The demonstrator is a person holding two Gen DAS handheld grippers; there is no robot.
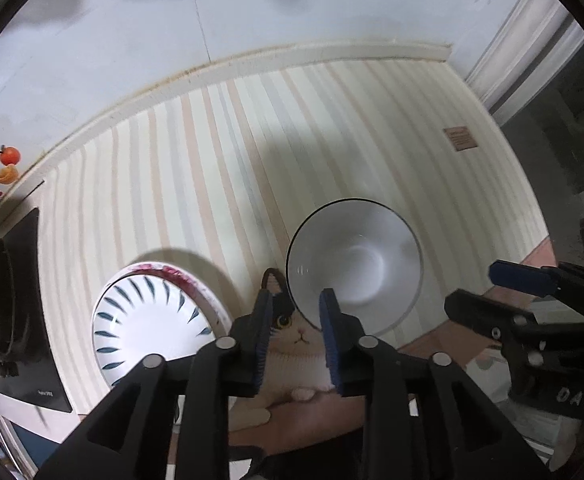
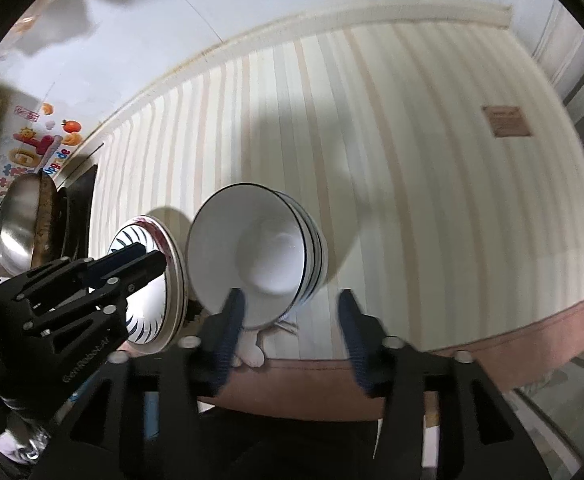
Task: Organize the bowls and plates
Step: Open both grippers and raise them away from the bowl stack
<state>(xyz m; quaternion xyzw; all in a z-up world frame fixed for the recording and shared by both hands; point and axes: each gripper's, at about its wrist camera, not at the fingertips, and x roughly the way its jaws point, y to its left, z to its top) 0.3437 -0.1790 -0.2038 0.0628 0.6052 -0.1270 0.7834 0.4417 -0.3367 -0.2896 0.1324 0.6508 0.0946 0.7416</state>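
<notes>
The bowls (image 2: 260,248) sit nested in 1 stack, black-rimmed and white, near the lower middle of the right wrist frame, on a striped cloth (image 2: 411,180) covering the surface. Nesting them this way looks like the tidy end state for the bowls. Just to their left, the plates (image 2: 160,280) form their own pile, with a blue-fan-patterned plate on top and a red-edged plate beneath it. The 2 piles stand close beside each other, not clearly touching.

The right tongs (image 2: 288,320) are spread wide with nothing between the pads, aimed at the near rim of the bowl stack. I judge they are either about to adjust it or free of it.

In the left wrist frame, the left tongs (image 1: 296,320) hover with a moderate gap and hold nothing; a cat-print mat (image 1: 292,340) shows through that gap. They sit between the plates (image 1: 152,320) at lower left and the bowls (image 1: 355,264) at center right.

Sorting appears nearly complete.
</notes>
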